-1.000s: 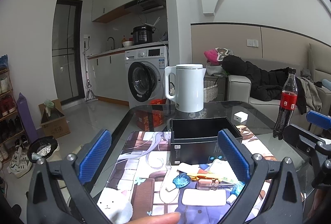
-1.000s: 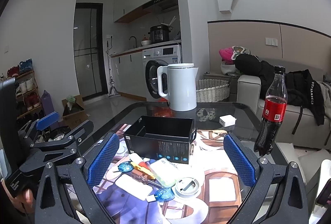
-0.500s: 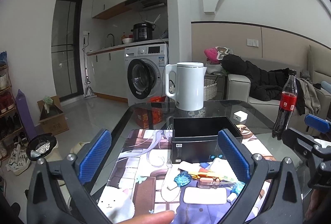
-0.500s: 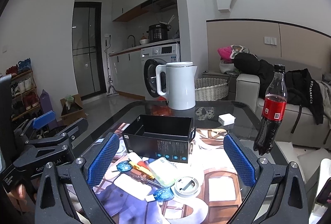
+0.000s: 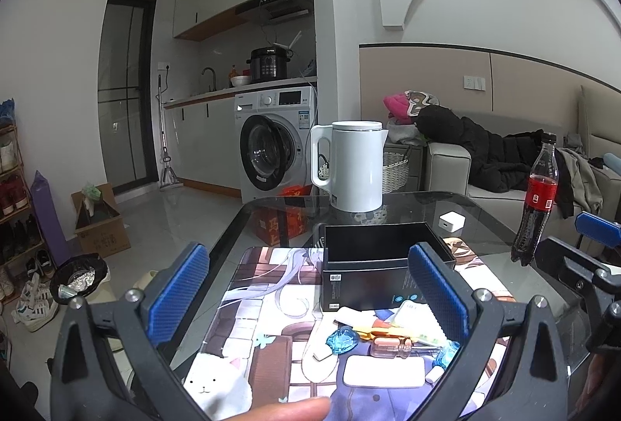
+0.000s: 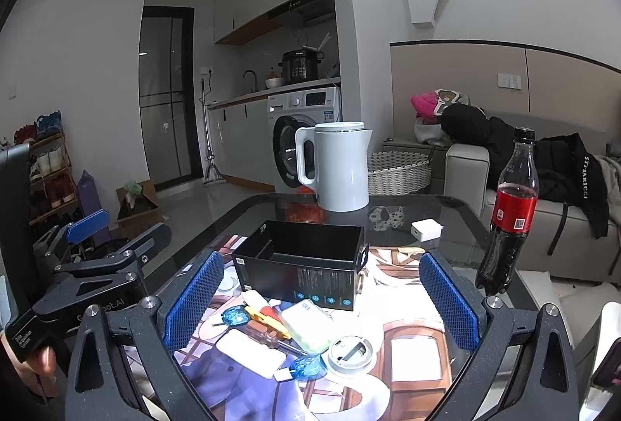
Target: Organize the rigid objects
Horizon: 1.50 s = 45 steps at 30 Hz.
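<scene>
Two sets of blue-padded fingers, both spread wide and holding nothing: left gripper [image 5: 306, 289], right gripper [image 6: 318, 298], each hovering above the near edge of a glass surface [image 6: 462, 223]. Beneath and between both pairs of fingers, a printed mat [image 5: 268, 289] covering the near half of that surface. Beyond the fingertips, at the far edge, a white kettle [image 6: 341, 166], upright, handle to the left. Outside the right gripper's right finger, a cola bottle [image 6: 510, 215], upright, cap on, well apart from the clutter. Just past the fingertips, on the mat, an open black box [image 6: 302, 261], nothing visible inside from the right wrist view. Beyond the right finger and behind the box, a small white charger [image 6: 426, 230] on bare glass. Between the fingers, in front of the box and nearly touching it, a tight huddle of small rigid objects: a flat white power bank [image 6: 250, 347], a pale green-edged case [image 6: 308, 324], a round white lid [image 6: 351, 351], a screwdriver [image 6: 268, 335] with clear handle, two blue faceted gems [image 6: 233, 315] [image 6: 308, 366], an orange clip [image 6: 269, 318] partly under the case. Along the bottom of the left wrist view, a fingertip [image 5: 287, 409] of the person.
</scene>
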Motion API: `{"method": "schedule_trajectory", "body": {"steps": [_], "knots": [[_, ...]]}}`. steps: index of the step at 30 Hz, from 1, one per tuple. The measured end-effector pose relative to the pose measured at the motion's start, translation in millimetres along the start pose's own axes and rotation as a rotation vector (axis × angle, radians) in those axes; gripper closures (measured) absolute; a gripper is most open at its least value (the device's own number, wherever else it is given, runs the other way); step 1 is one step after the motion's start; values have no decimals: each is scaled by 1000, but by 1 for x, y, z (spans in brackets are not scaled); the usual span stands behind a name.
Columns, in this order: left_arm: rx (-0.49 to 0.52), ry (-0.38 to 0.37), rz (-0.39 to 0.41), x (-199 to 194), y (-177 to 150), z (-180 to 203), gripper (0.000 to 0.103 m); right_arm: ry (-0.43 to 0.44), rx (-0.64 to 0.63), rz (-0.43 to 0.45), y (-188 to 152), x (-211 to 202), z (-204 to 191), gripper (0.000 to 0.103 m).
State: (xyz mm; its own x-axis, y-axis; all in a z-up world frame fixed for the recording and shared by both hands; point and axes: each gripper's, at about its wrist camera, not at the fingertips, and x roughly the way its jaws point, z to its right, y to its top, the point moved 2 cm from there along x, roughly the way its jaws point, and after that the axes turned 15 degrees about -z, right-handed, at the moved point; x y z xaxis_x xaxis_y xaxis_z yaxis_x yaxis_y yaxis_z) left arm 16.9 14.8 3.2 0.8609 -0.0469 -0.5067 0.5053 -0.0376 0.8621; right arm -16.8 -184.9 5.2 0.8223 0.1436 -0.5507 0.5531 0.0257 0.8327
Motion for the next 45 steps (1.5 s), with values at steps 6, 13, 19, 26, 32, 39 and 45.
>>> {"method": "schedule_trajectory", "body": {"steps": [6,13,19,26,32,39,45], "knots": [[2,0,-2,1,0,0,0,12,19,-15,1,1,2,1],[3,2,0,1,0,0,0,12,19,-15,1,1,2,1],[5,2,1,0,0,1,0,18,23,-21,2,1,3,1],[5,3,4,0,0,1,0,15,30,-20,2,2,4,1],[6,9,17,-1,2,0,0,12,25,-9,2,0,4,1],[-7,20,14,0,3,-6,0,11,31,-11,3,1,6,1],[3,17,4,1,4,-7,0,5,41,-17,4,2,8,1]]}}
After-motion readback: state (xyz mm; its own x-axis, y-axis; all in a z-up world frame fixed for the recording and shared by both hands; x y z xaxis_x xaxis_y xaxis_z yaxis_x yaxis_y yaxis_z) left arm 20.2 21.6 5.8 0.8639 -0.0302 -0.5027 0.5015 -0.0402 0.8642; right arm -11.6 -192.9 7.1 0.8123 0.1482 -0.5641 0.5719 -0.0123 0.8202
